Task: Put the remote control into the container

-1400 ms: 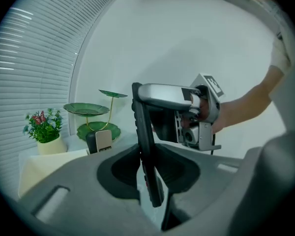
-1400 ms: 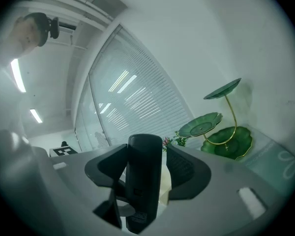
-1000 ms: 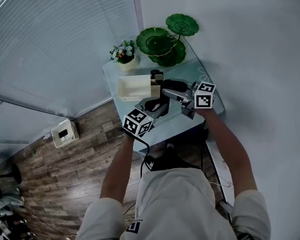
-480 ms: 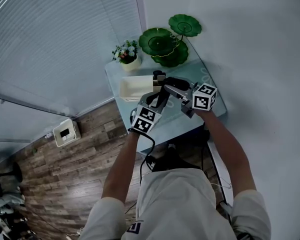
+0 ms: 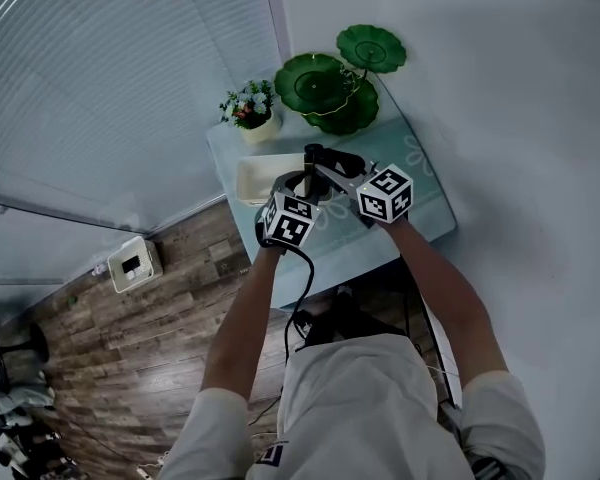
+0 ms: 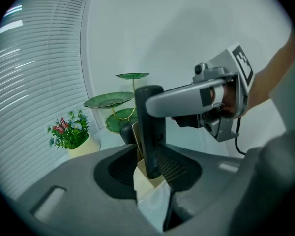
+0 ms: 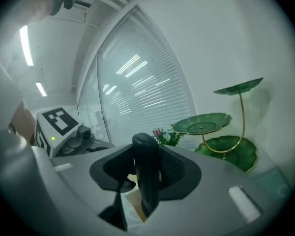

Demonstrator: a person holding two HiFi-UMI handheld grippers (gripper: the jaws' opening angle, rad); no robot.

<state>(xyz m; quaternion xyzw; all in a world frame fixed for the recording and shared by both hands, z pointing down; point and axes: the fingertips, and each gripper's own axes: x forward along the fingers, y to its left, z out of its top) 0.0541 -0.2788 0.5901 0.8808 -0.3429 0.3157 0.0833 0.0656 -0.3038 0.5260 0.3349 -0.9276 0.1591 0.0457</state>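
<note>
At the right end of the cream container, the left gripper is set around the black remote control, with jaws just opened and clear of it. The remote control is held upright, lower end just above the container, and is clasped near its top by the right gripper, whose jaws have just been closing.

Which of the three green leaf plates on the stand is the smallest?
The top plate: it sits highest, above the wider middle plate and bottom plate.
</note>
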